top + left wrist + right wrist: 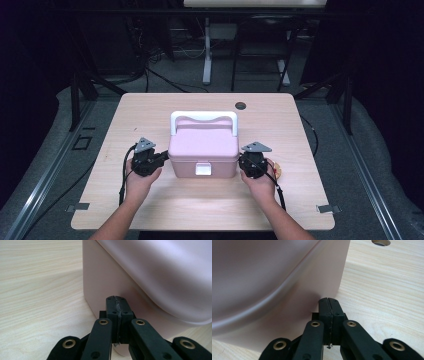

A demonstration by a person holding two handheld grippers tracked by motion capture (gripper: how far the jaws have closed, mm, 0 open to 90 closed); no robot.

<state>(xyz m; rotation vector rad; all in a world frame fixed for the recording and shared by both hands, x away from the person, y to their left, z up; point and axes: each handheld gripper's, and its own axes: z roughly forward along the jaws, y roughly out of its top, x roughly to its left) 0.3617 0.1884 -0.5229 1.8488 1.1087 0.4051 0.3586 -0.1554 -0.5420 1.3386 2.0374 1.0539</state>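
Note:
A pink lidded box [202,150] with a white carry handle [203,117] folded toward the far side and a white front latch [203,169] stands mid-table. My left gripper [162,157] presses its tips against the box's left side wall [100,282], jaws shut with nothing between them [116,300]. On the other side, my right gripper [242,161] is shut too and touches the box's right wall [312,297], its tips [328,300] meeting empty. A hand holds each gripper from the near edge.
The light wooden table [150,110] has a round cable hole [240,105] at its far side, also seen in the right gripper view as a hole [381,242]. A small orange-yellow thing [278,171] lies by the right hand. Dark floor, cables and frame legs surround the table.

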